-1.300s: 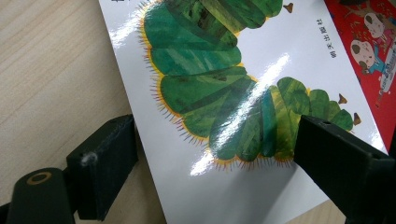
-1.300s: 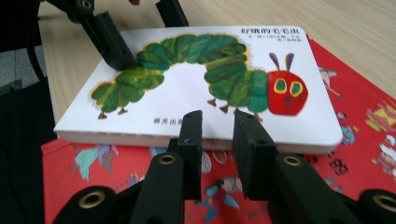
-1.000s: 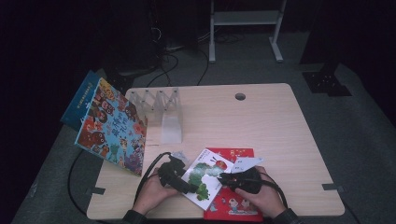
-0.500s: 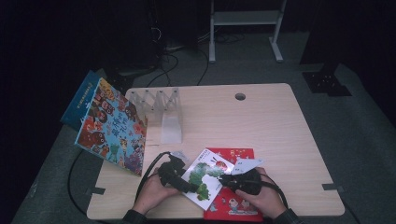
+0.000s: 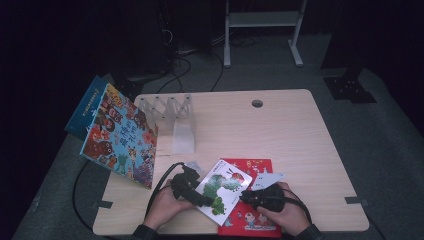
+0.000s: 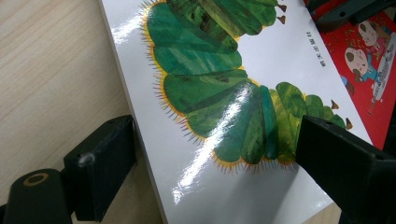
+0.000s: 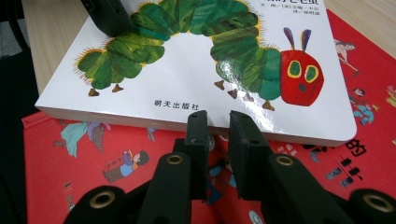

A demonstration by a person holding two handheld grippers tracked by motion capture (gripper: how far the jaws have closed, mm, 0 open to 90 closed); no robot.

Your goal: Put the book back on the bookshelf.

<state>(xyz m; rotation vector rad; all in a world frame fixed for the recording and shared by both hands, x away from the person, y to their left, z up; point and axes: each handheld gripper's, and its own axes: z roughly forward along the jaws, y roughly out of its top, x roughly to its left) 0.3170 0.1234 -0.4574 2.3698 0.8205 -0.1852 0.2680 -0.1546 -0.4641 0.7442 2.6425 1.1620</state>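
Caterpillar book [image 5: 223, 187] lies at the lower centre of the high view, atop a red book [image 5: 252, 220] on the bench [image 5: 280, 135], not yet lifted. Left gripper [image 6: 215, 172] jaws straddle its corner, spread wide. Right gripper [image 7: 217, 128] jaws, nearly closed, meet its edge, gripping nothing. Cover reads 明天出版社.

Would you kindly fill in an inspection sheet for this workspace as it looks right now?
Surface: wooden table, cable hole at the back.
Job's things: caterpillar book lying partly on a red book.
Clutter: clear rack; colourful book leaning at the table's left edge.
Grippers: left hand-held gripper open, one jaw resting on the cover, the other beside the book's edge; right hand-held gripper nearly closed at the book's edge, nothing between its jaws.
Cables: black cable at the left hand.
Surroundings: dark floor, metal stand.
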